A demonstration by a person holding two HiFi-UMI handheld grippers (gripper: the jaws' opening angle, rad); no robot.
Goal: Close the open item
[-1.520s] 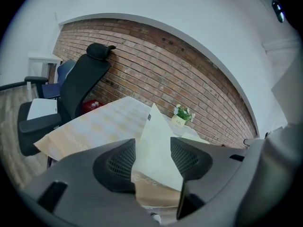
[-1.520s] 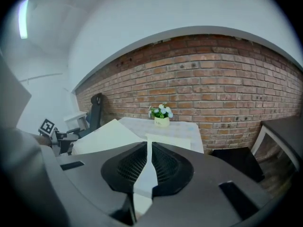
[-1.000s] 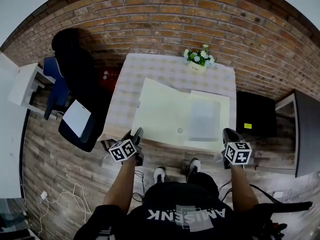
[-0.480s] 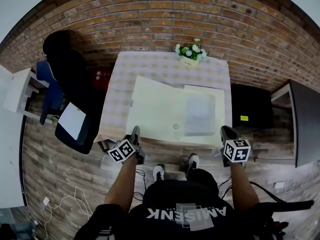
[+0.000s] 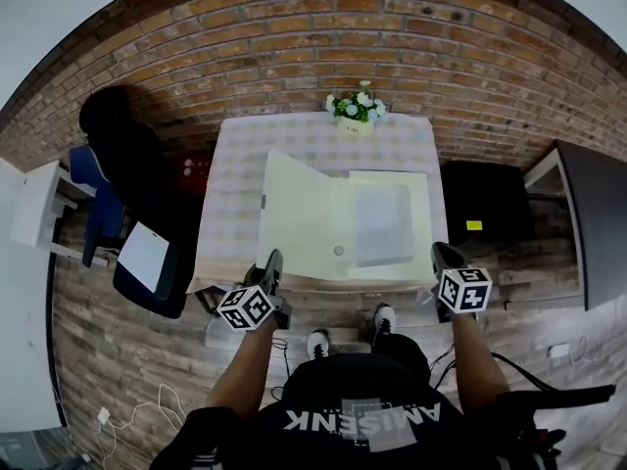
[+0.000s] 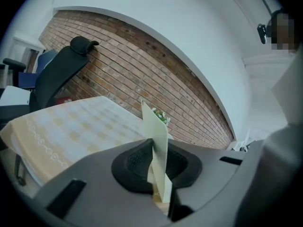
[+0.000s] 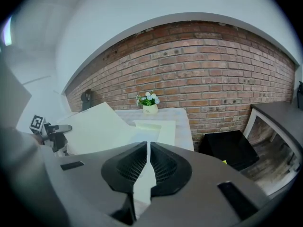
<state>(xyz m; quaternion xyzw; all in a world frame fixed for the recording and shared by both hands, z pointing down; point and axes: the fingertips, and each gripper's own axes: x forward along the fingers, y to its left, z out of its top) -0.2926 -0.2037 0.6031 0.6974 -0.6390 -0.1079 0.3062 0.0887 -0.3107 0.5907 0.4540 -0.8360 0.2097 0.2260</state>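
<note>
Closing left gripper [image 6: 155, 156] jaws pinch the folder's [image 5: 304, 213] cover; right gripper [image 7: 147, 162] clamps its near edge.

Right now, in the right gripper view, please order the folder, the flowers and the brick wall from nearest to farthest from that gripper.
1. folder, at the jaws, near side of the table.
2. flowers, at the table's far edge.
3. brick wall, behind the table.

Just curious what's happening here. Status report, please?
Left gripper closing on raised cover. Right gripper shut, empty, beside folder. Folder open; nothing in way.
</note>
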